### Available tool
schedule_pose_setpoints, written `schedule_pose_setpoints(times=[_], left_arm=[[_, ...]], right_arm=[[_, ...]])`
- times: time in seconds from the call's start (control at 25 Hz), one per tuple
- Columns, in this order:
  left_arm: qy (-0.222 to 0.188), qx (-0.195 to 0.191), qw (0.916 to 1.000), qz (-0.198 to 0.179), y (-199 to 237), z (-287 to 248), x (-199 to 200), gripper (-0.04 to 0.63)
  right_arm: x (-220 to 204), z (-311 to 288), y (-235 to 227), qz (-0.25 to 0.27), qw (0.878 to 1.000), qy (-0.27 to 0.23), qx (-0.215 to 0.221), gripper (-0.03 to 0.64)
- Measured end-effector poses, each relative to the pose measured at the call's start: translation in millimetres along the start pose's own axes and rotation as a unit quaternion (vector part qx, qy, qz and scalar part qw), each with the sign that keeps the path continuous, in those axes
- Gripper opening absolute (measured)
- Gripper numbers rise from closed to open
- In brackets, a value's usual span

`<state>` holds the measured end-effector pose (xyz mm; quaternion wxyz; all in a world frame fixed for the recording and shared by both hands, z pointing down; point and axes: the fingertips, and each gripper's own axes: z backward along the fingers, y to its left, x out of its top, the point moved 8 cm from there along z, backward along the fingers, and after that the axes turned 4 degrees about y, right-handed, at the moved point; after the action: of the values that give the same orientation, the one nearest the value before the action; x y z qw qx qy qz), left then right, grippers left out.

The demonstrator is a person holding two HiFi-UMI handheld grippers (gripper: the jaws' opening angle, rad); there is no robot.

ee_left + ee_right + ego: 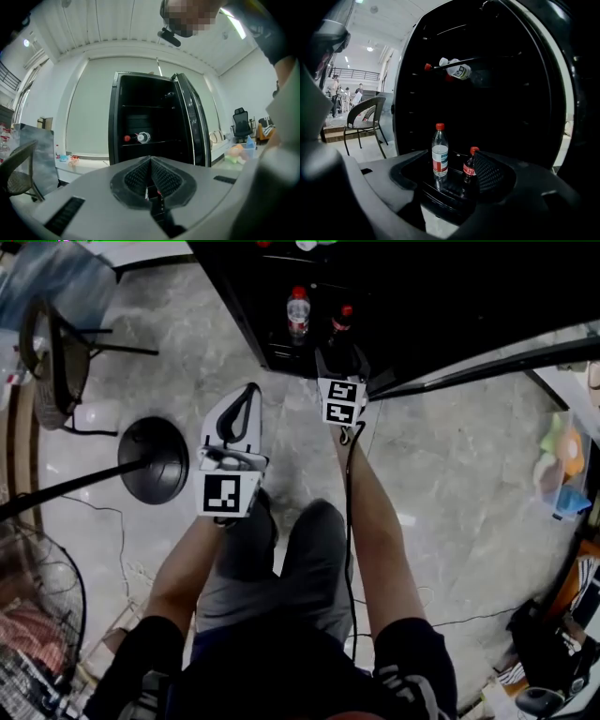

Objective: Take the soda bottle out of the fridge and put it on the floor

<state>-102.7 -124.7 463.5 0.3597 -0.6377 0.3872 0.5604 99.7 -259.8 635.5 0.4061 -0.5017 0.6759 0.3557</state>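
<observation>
Left gripper (151, 160) nearest us: pads pressed together, nothing between, well short of fridge (140, 117). Right gripper (451, 163) spread wide, low inside fridge. Soda bottle (469, 169) upright there, just beside right pad; its base hidden behind gripper body, so we cannot tell contact. Water bottle (439, 153) near it, label unreadable. Rest of interior lost in dark.

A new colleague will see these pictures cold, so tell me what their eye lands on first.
The open black fridge dominates, with a clear water bottle and a dark soda bottle, both red-capped, standing upright on its lowest level. The right gripper reaches toward them with jaws apart, the soda bottle close to one pad, while the left gripper hangs back over the marble floor, jaws together.
</observation>
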Motion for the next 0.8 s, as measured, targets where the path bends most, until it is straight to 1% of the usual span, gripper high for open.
schedule_pose_setpoints(times=[0.16,0.4,0.6,0.8], left_arm=[[0.005,-0.016,0.9999,0.001,6.9,-11.7,-24.2,0.025],[0.023,-0.044,0.9988,0.005,13.7,-31.0,-57.2,0.025],[0.032,-0.062,0.9975,0.012,18.3,-52.3,-82.0,0.025],[0.03,-0.076,0.9967,0.006,21.2,-65.0,-98.1,0.025]], right_arm=[[-17.3,-30.9,-5.4,0.001,1.0,0.003,-0.006,0.318],[-39.4,-68.9,-18.4,-0.017,0.999,0.015,-0.022,0.318],[-47.4,-95.6,-25.6,-0.026,0.999,0.016,-0.033,0.318],[-56.4,-116.5,-35.0,-0.042,0.997,0.019,-0.053,0.318]])
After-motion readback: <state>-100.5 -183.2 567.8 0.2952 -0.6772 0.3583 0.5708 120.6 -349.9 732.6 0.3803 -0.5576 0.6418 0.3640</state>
